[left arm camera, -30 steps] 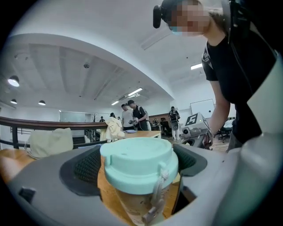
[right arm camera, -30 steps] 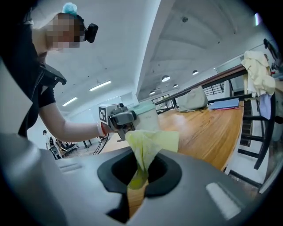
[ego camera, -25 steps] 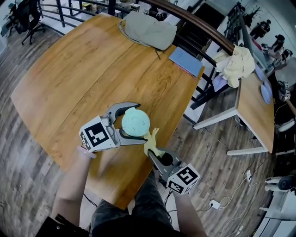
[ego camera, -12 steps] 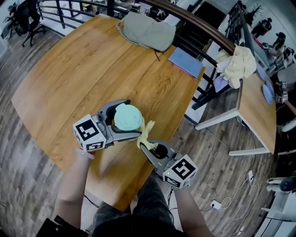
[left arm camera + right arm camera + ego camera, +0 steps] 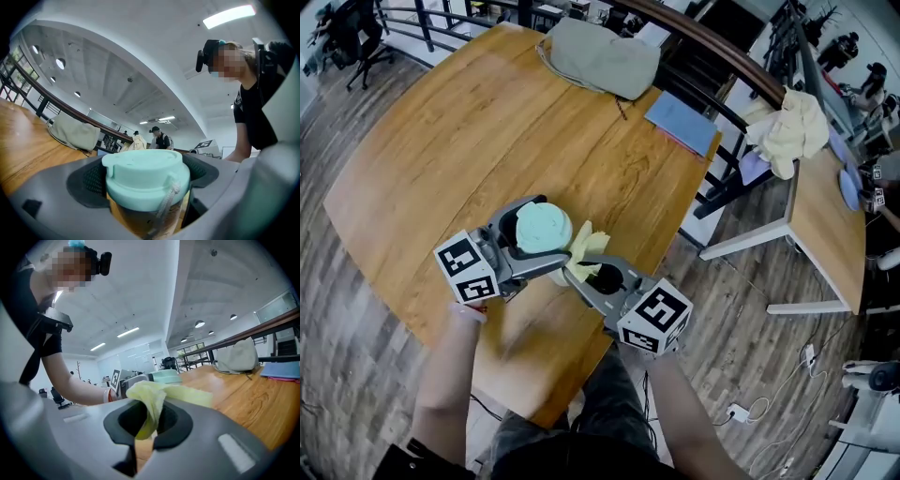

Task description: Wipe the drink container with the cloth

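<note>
The drink container (image 5: 542, 228) has a mint-green lid (image 5: 146, 180) and an amber body. My left gripper (image 5: 536, 242) is shut on it and holds it up over the near part of the wooden table (image 5: 469, 141). My right gripper (image 5: 581, 269) is shut on a pale yellow cloth (image 5: 585, 244), whose free end lies against the container's right side. In the right gripper view the cloth (image 5: 154, 401) bunches between the jaws, with the container (image 5: 161, 377) just beyond it. The container's lower body is hidden by the jaws.
A grey-green bag (image 5: 602, 58) lies at the table's far edge, with a blue folder (image 5: 682, 123) beside it. A dark railing (image 5: 712, 47) runs behind the table. A second desk (image 5: 825, 211) with a cream garment (image 5: 792, 129) stands to the right.
Both grippers moved left and a little up across the table, the container and cloth going with them. The right gripper closed in and the cloth now lies against the container.
</note>
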`<action>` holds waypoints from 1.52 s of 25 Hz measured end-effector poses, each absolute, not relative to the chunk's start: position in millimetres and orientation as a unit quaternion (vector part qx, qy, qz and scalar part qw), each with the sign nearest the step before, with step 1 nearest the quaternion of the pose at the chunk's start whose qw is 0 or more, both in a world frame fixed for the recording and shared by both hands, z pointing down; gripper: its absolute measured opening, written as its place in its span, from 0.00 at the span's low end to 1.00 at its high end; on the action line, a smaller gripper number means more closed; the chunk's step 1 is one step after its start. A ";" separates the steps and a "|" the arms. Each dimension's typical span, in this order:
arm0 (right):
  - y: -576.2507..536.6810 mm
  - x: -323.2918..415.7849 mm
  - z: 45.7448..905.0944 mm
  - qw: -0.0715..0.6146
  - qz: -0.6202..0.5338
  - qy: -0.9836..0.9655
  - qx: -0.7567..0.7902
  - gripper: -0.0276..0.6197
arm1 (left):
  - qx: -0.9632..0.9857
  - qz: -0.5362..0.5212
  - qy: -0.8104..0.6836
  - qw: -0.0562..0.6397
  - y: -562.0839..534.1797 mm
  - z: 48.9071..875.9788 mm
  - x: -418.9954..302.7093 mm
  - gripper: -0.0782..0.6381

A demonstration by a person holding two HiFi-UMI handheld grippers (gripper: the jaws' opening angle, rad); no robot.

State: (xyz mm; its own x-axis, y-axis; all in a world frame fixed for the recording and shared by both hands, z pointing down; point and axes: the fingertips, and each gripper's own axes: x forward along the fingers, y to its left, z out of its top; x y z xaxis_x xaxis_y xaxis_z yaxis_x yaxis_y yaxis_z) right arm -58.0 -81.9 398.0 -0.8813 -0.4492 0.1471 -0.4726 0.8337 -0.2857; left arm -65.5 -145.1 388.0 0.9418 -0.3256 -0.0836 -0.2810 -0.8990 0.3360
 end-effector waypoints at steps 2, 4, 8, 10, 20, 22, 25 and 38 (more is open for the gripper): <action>-86.1 -61.7 397.6 0.036 0.168 -0.959 0.227 0.08 | 0.969 -0.075 -0.159 0.172 -146.9 388.4 -69.2 0.78; -89.7 -63.9 398.6 0.030 0.188 -0.957 0.217 0.08 | 0.967 -0.079 -0.162 0.179 -147.9 388.4 -72.2 0.78; -97.1 -63.9 407.8 0.015 0.234 -0.949 0.212 0.08 | 0.960 -0.095 -0.176 0.198 -153.9 389.9 -81.0 0.78; -97.4 -60.2 418.8 0.019 0.249 -0.944 0.216 0.08 | 0.956 -0.101 -0.183 0.204 -156.7 390.7 -83.9 0.78; -79.4 -34.3 490.9 0.069 0.319 -0.911 0.252 0.08 | 0.949 -0.102 -0.204 0.218 -160.2 391.5 -90.3 0.78; -78.4 -29.0 500.0 0.084 0.329 -0.902 0.266 0.08 | 0.947 -0.100 -0.211 0.222 -161.5 391.8 -90.6 0.78; -75.3 -24.4 504.1 0.107 0.320 -0.898 0.282 0.08 | 0.942 -0.099 -0.225 0.229 -162.9 394.0 -93.3 0.78; -69.7 -82.6 421.6 0.040 0.244 -0.944 0.218 0.08 | 0.923 -0.075 -0.275 0.258 -170.6 400.4 -94.9 0.78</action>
State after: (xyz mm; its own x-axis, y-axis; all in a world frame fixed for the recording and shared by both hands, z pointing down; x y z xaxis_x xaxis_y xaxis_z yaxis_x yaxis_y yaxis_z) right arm -82.6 -69.7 421.6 -0.9016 -0.3928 0.1812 -0.4314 0.7855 -0.4437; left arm -94.9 -170.6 400.4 0.8370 -0.5472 0.0035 -0.4697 -0.7151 0.5176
